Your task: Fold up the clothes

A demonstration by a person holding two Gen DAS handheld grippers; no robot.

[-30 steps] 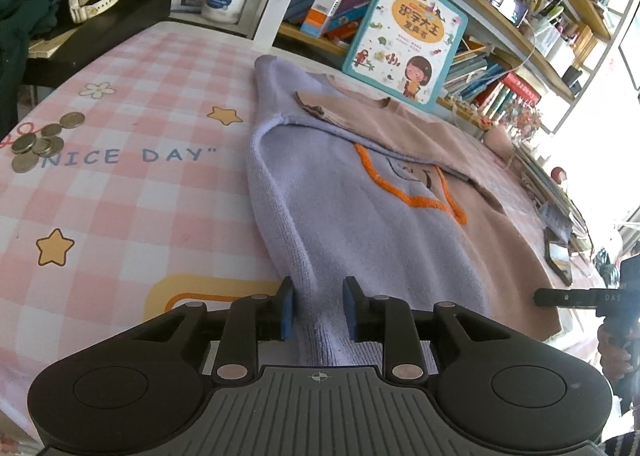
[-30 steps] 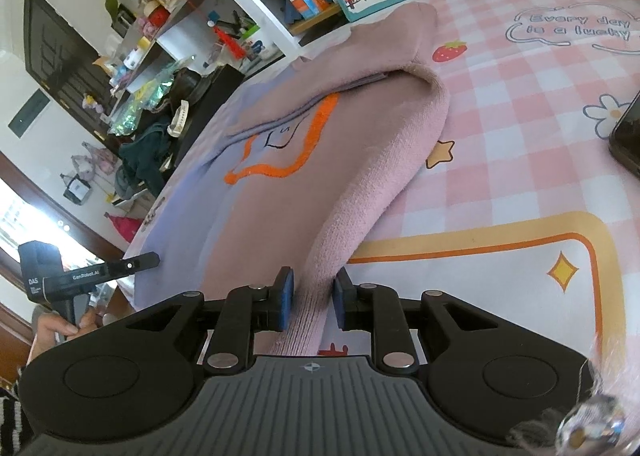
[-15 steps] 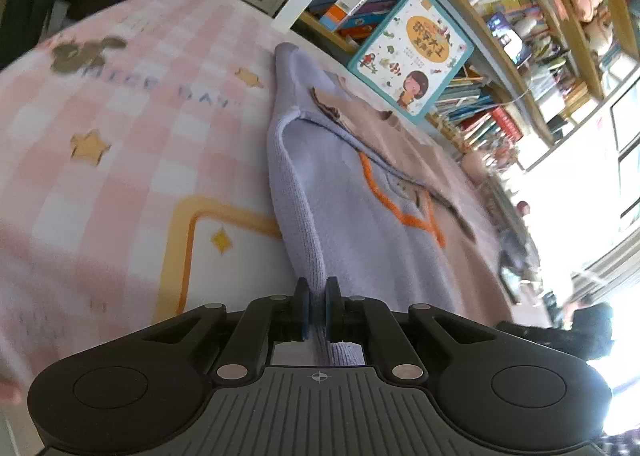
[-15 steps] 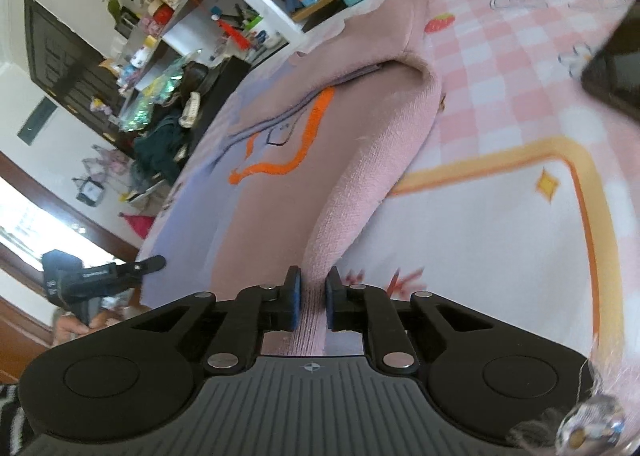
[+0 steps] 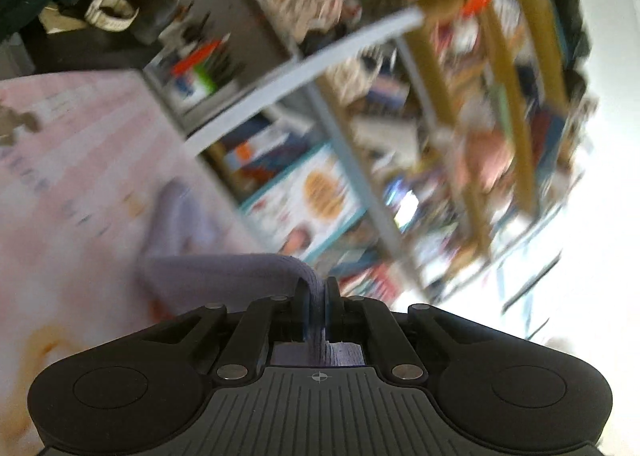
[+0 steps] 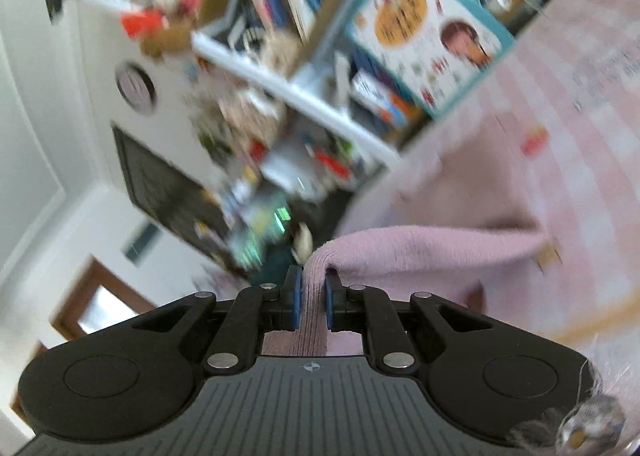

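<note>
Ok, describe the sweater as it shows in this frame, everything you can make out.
The sweater is a soft knit, lilac in the left wrist view, pink in the right. The left gripper and right gripper each pinch a bunched strip of its edge. The held edge is raised; the cloth beyond drapes down to the pink checked tablecloth. Motion blur hides finer detail.

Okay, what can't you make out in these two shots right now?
- Left wrist view: motion blur smears the white bookshelf; the lilac knitted sweater half drops behind the left hand-held gripper.
- Right wrist view: the right hand-held gripper hides the pink fuzzy sweater half's hem.
</note>
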